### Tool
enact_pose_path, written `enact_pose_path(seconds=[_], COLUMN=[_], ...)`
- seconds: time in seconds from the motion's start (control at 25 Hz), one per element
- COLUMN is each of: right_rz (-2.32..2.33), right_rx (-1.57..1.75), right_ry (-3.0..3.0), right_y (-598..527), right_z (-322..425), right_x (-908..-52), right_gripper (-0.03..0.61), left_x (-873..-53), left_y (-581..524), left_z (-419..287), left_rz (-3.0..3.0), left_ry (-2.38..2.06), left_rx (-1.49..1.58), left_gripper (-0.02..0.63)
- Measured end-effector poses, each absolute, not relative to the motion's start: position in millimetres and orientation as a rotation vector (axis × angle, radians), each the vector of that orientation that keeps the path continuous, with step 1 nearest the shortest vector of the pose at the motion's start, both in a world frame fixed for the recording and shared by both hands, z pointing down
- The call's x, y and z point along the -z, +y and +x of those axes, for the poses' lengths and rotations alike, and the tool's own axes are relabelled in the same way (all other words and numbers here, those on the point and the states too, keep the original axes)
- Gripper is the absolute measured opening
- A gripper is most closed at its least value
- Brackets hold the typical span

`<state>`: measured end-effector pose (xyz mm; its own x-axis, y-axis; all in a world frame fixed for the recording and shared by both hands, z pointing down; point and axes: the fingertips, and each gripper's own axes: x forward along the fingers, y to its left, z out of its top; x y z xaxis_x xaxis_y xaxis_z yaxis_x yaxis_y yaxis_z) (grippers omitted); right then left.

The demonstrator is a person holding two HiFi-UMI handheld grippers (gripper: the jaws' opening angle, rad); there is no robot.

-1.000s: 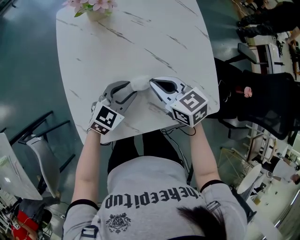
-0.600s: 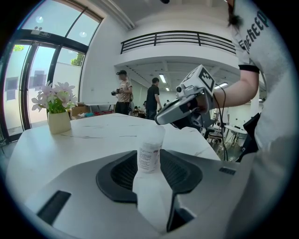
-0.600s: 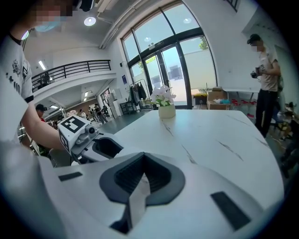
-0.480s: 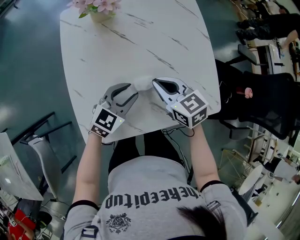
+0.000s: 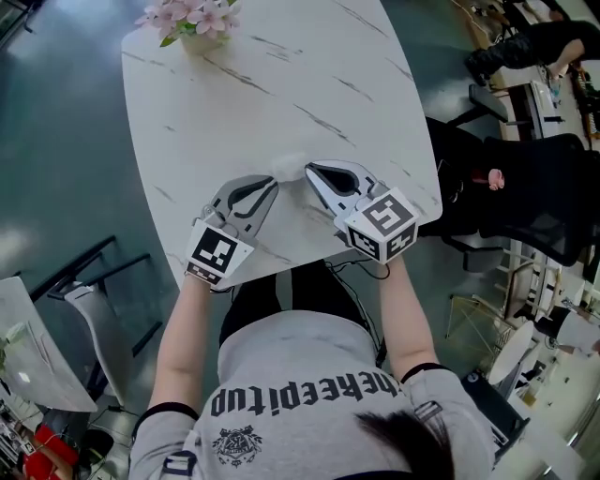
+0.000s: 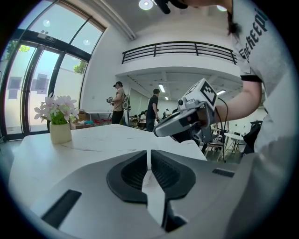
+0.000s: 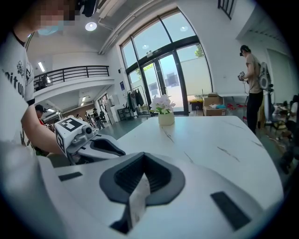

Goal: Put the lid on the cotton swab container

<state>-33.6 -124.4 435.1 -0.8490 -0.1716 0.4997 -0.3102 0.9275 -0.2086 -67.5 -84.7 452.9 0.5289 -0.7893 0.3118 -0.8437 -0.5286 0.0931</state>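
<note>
A small white cotton swab container [image 5: 289,165] stands on the white marble table [image 5: 281,84], and I cannot make out its lid separately. My left gripper [image 5: 275,181] points at it from the lower left, tips just short of it. Its jaws have just been closing and now stand together with nothing between them [image 6: 149,151]. My right gripper [image 5: 307,170] is shut and empty too, its tips right beside the container. Each gripper view shows the other gripper: the right one [image 6: 157,132] and the left one [image 7: 122,152]. Neither gripper view shows the container.
A vase of pink flowers [image 5: 192,21] stands at the table's far left corner. The near table edge [image 5: 281,267] runs just under both grippers. Black chairs [image 5: 534,202] stand to the right, and people [image 6: 117,100] stand far off in the hall.
The left gripper's jaws, open by the container before, have closed empty. That gripper has drawn back a little and lifted. The right gripper has stayed put.
</note>
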Motion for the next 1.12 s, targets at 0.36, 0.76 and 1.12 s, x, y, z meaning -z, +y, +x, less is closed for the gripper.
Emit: enact_pose_path(seconds=[0.36, 0.76, 1.12], right_rz=[0.424, 0.538, 0.621], right_rx=[-0.389, -0.373, -0.340], right_ry=[-2.665, -2.733, -2.788], right_y=[-102.5, -79.6, -70.0], right_z=[-38.9, -32.9, -29.1], right_x=[-410.3, -381.9, -355.5], right_gripper=[0.009, 0.009, 0.009], left_x=[-422.8, -388.5, -360.6], left_y=[-79.5, -69.4, -67.2], left_z=[-62.2, -51.3, -45.2], left_rz=[2.605, 2.691, 2.754], left_ry=[-1.335, -1.302, -1.271], left_rx=[-0.272, -0.220, -0.160], left_gripper=[0.015, 0.015, 0.015])
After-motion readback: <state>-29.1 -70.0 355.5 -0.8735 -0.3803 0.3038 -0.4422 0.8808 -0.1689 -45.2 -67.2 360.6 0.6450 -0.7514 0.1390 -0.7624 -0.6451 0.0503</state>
